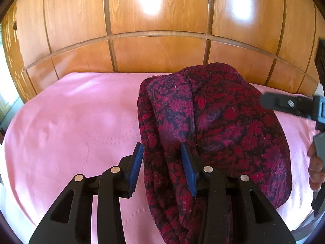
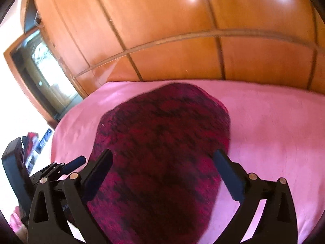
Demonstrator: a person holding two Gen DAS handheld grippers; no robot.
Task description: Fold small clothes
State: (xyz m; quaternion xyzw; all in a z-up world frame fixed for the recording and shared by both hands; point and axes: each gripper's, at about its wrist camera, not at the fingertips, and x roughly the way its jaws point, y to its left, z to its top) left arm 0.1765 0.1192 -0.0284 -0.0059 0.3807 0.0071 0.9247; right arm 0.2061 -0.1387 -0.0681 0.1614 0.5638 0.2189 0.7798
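Leftmost in the left wrist view, the pink bedspread (image 1: 67, 111) lay smooth over the bed, running back to the wooden panelled wardrobe (image 1: 158, 20) behind it. Further right, the left gripper (image 1: 161, 152) had its blue-padded fingers (image 1: 135, 166) set around the near left edge of the dark red floral garment (image 1: 219, 122), one pad on the outer side of a thick fold and the other pressed into the cloth, so the fingers were closed on that bunched edge. The garment itself was heaped in a rounded, folded mound on the right half of the bed, its near end hanging toward the camera. At the far right edge of that view, part of the right gripper (image 1: 294, 105) showed above the garment's right side, with a bit of the person's hand (image 1: 316, 168) below it. In the right wrist view, which was blurred, a wood-framed mirror (image 2: 42, 71) stood at the left beside the wardrobe, and the left gripper's body showed low at the left edge. The right gripper (image 2: 162, 158) hovered over the garment (image 2: 162, 152) with its fingers (image 2: 227, 174) spread wide apart, released and holding nothing, the cloth lying between and below them on the bedspread (image 2: 274, 126).
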